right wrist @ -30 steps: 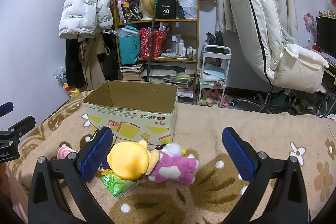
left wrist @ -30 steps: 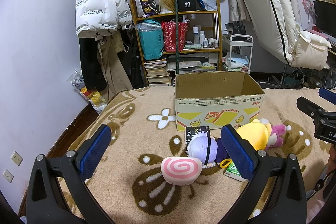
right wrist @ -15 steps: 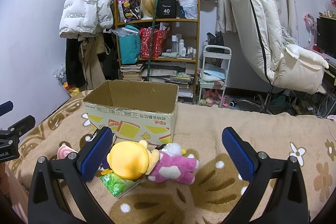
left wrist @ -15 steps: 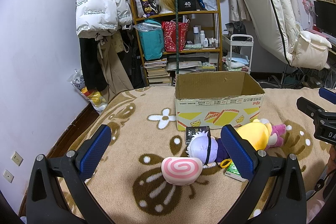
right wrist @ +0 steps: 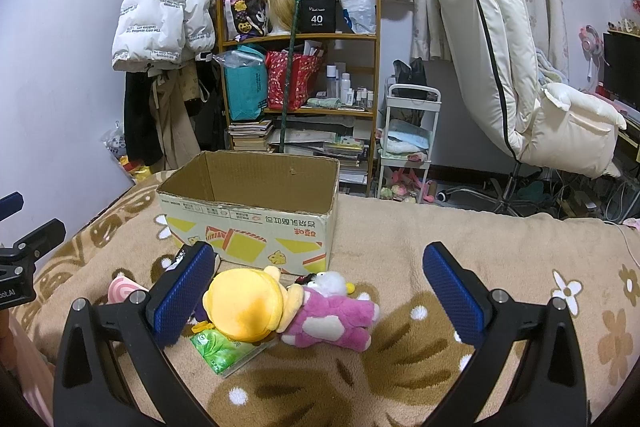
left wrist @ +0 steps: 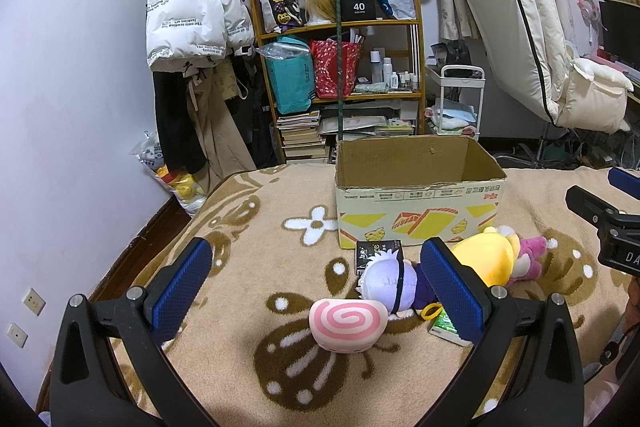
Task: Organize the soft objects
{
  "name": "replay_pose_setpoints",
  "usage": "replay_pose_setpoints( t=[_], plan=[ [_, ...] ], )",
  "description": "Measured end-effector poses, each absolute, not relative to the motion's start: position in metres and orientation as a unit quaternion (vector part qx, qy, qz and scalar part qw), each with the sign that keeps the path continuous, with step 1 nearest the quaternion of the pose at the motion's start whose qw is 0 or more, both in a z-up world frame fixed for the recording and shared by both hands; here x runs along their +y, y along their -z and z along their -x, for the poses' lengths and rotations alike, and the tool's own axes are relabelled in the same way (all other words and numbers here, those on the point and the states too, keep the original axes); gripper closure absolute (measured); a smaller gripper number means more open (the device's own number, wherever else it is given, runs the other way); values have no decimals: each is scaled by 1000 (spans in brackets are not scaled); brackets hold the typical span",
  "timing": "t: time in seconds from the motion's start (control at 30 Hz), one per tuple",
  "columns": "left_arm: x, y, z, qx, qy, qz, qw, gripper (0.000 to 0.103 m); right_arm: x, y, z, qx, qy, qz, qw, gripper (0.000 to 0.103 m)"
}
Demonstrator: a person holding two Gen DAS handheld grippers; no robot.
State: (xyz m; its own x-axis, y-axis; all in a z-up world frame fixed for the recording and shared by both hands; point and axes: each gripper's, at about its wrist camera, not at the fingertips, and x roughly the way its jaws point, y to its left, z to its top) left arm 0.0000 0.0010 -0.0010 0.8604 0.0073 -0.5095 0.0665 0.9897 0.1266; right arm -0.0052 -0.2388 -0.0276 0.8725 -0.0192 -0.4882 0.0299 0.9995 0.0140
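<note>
Hovering low over the tan blanket (left wrist: 248,259), the left gripper (left wrist: 316,287) has its blue pads spread wide, nothing between them. Same on the other side: the right gripper (right wrist: 316,291) is spread just as wide and empty, low in its frame.

Nearest in the left view, bottom centre, lies a pink swirl cushion (left wrist: 348,323), a rounded roll with a spiral face, touching the white-haired plush (left wrist: 388,281) just behind it. That doll, dark strap across its head, shows plainly only here. From the right wrist the cushion (right wrist: 122,291) is a sliver peeking past the left pad, and the doll is hidden behind that pad.

Switch to the right view and the trade reverses. The yellow-headed plush (right wrist: 244,311) sits centre frame, big round yellow head, pink body stretched to the right, with a small white fluffy toy (right wrist: 330,281) at its shoulder. A green packet (right wrist: 222,349) lies flat under its head at lower left. In the left view that plush (left wrist: 486,261) is half covered by the right pad and the packet (left wrist: 444,325) is only a corner.

A small black box (left wrist: 378,251) stands just behind the doll, against the carton.

Behind them all, mid-frame, the open cardboard box (right wrist: 256,227) stands upright on the blanket, yellow and red print on its front. Farther back are the cluttered wooden shelf (right wrist: 300,39) and the cream recliner (right wrist: 508,59) at right.
</note>
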Motion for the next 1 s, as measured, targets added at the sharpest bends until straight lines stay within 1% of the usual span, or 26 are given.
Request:
replay_pose_setpoints(
  t=[0.27,0.63,0.8,1.0],
  plan=[
    [1,1,0,264,15,-70,962,0,-239,28,5,253,13,-10,967,0],
    [5,17,-7,277,16,-67,958,0,-238,24,3,255,11,-11,967,0],
    [4,18,-14,303,24,-66,951,0,-239,33,3,261,4,-9,965,0],
    [2,32,-36,353,34,-52,933,0,-235,37,-13,274,-10,-7,962,0]
  ],
)
